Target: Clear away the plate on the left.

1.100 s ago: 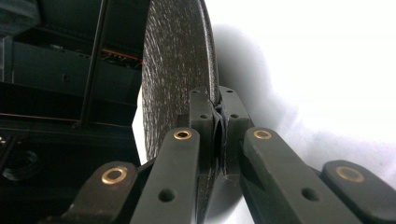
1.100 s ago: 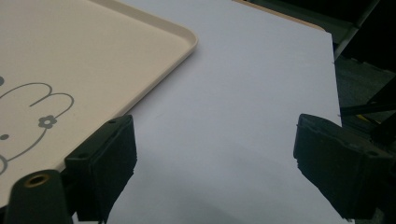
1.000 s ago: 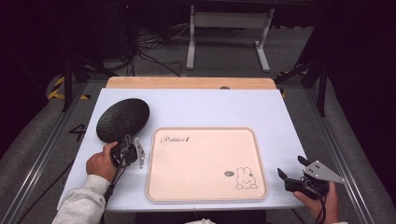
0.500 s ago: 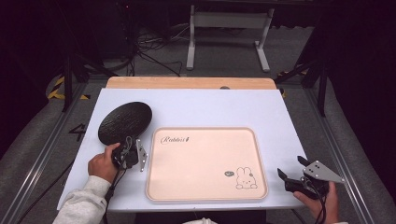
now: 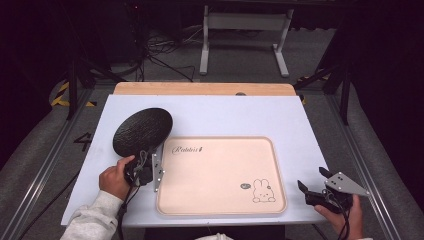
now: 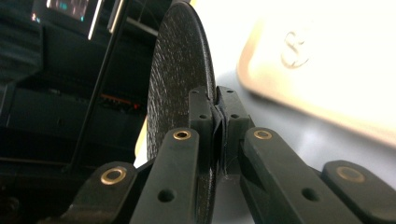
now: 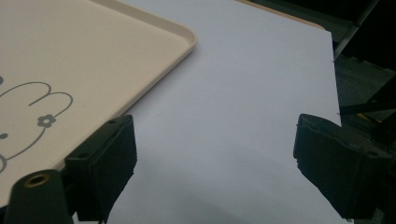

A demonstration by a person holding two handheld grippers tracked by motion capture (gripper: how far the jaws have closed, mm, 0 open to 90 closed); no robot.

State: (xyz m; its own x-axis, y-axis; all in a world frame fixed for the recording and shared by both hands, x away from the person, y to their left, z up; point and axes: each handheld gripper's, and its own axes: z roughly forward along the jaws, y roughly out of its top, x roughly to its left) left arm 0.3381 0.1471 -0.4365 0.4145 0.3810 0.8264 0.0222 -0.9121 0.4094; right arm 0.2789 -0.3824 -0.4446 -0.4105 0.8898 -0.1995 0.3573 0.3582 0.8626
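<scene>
High view: the left gripper pinches the near rim of a round, black, rough-textured plate. The plate is tilted up off the pale blue table top, just beside the far left corner of the cream rectangular plastic tray with a rabbit print. The right gripper sits at the table's near right corner, well apart from the plate, with its jaws spread and nothing between them.

Left gripper view: both pads are pressed together on the plate's thin edge, and the plate stands almost edge-on. The tray lies just to the side.

Right gripper view: the jaws are wide apart over bare table, with the tray corner near the left jaw.

Risk, as judged: the grip takes only a narrow bite at the rim, so the plate's weight could pivot it in the pads or let it slip out. Its low edge could also catch the tray's raised lip if carried across too low.
</scene>
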